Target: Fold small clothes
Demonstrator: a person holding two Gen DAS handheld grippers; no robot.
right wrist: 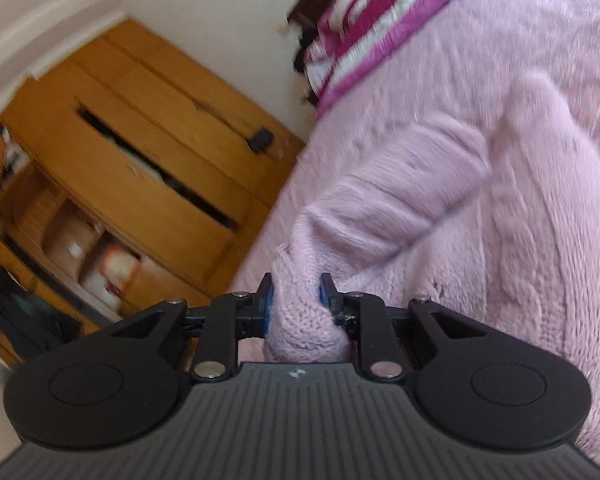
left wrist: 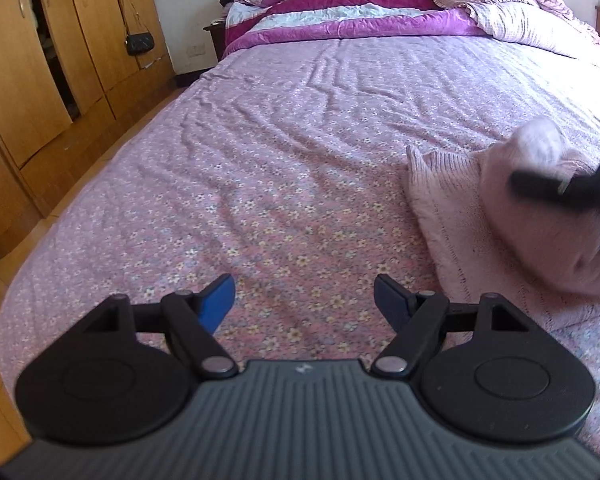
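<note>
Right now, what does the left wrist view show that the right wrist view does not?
Only the left wrist view shows the open left tool with nothing between its pads, above the flowered bedsheet, and the pink ruffled quilt.

Only the right wrist view shows the right tool shut on a sleeve of the pink sweater.

Both show the sweater, the striped blanket and the wooden wardrobe.

The left wrist camera sits low over the near end of the bed (left wrist: 300, 152) and looks along it to the far quilt (left wrist: 320, 16). The right wrist camera, tilted, looks very close at the pink sweater (right wrist: 480, 208). Both views share the bed and the wooden wardrobe (left wrist: 60, 60).
</note>
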